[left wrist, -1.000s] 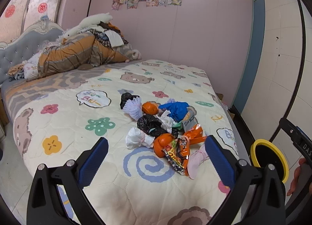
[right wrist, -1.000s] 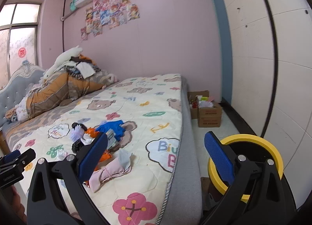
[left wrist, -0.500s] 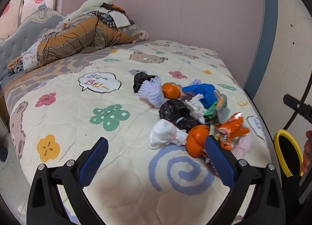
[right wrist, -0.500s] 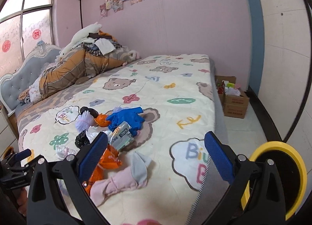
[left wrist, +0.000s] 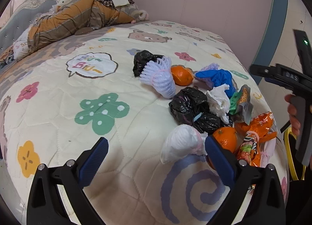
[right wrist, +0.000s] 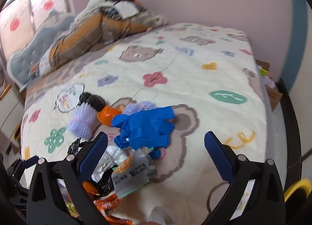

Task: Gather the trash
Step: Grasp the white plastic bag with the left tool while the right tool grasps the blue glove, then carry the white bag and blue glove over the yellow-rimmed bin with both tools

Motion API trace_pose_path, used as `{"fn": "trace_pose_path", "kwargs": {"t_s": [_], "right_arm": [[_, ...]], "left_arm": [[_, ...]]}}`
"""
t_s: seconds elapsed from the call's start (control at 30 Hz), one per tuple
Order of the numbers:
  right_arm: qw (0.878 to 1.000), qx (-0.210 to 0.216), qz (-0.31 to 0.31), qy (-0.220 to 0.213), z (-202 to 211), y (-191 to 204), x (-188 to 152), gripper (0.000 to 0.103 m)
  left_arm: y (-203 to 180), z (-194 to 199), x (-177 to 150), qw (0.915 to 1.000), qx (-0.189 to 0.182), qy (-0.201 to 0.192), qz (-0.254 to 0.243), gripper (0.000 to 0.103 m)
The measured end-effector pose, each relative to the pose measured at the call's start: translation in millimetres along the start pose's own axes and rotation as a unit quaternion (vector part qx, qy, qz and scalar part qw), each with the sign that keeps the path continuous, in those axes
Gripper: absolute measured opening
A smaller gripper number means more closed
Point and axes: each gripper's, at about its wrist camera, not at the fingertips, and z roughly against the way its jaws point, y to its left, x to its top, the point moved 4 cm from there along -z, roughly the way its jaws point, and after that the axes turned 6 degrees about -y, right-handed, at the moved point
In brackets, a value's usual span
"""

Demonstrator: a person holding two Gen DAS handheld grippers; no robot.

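A heap of trash lies on the patterned bedspread (left wrist: 58, 108): a white foam fruit net (left wrist: 182, 145), black bags (left wrist: 192, 106), an orange (left wrist: 225, 139), a second orange (left wrist: 182, 74), a lilac foam net (left wrist: 160, 77), a blue glove (left wrist: 220, 77), crumpled tissue (left wrist: 219, 102) and snack wrappers (left wrist: 255, 125). My left gripper (left wrist: 156, 156) hangs open just short of the white net. The right gripper (right wrist: 156, 152) is open above the blue glove (right wrist: 148, 125) and a silver wrapper (right wrist: 134, 176). In the left wrist view the right gripper's body (left wrist: 288, 76) shows at the right edge.
Folded bedding and clothes (left wrist: 78, 16) are piled at the head of the bed by a grey headboard (left wrist: 11, 24). A yellow-rimmed bin (right wrist: 296, 188) stands on the floor past the bed's right edge. A cardboard box (right wrist: 271, 86) sits by the pink wall.
Both grippers have moved in closer and lower over the trash heap. The pile fills more of each view; the bin has slid to the right edge.
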Motion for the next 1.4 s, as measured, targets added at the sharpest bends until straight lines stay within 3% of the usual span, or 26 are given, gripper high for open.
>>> {"fn": "trace_pose_path", "kwargs": {"t_s": [0.17, 0.4, 0.47, 0.6, 0.67, 0.83, 0.97, 1.03, 1.4], "right_arm": [[0.998, 0.014, 0.028, 0.047, -37.3, 9.4, 0.8, 0.095], [0.999, 0.015, 0.018, 0.048, -64.5, 6.7, 7.0, 0.095], [0.998, 0.028, 0.01, 0.058, -73.6, 6.0, 7.6, 0.095], [0.997, 0.035, 0.013, 0.069, -87.3, 10.4, 3.3, 0.094], [0.997, 0.042, 0.011, 0.07, -88.5, 12.1, 0.7, 0.079], [0.995, 0.045, 0.01, 0.09, -97.6, 16.5, -11.3, 0.062], [0.994, 0.049, 0.002, 0.097, -104.5, 17.2, -14.0, 0.036], [0.994, 0.056, -0.004, 0.093, -103.0, 16.1, -13.9, 0.028], [0.995, 0.077, -0.043, 0.047, -51.8, -2.2, 5.2, 0.025]], "left_arm": [[1.1, -16.0, -2.7, 0.9995, -0.022, 0.022, 0.007, 0.096], [-6.2, -28.5, 2.2, 0.9984, -0.048, 0.026, 0.015, 0.096], [-10.3, -30.7, 1.2, 0.9978, -0.058, 0.028, 0.012, 0.093], [-20.0, -35.0, -1.6, 0.996, -0.08, 0.038, 0.002, 0.074], [-23.6, -35.0, -2.9, 0.9953, -0.089, 0.039, -0.003, 0.064], [-33.9, -33.4, -3.2, 0.9921, -0.119, 0.039, -0.009, 0.036], [-41.0, -33.8, -2.1, 0.9909, -0.13, 0.034, -0.009, 0.029], [-41.2, -31.5, -3.2, 0.991, -0.13, 0.03, -0.008, 0.026], [-25.8, 7.4, 7.6, 0.9897, -0.142, -0.009, 0.015, 0.025]]}}
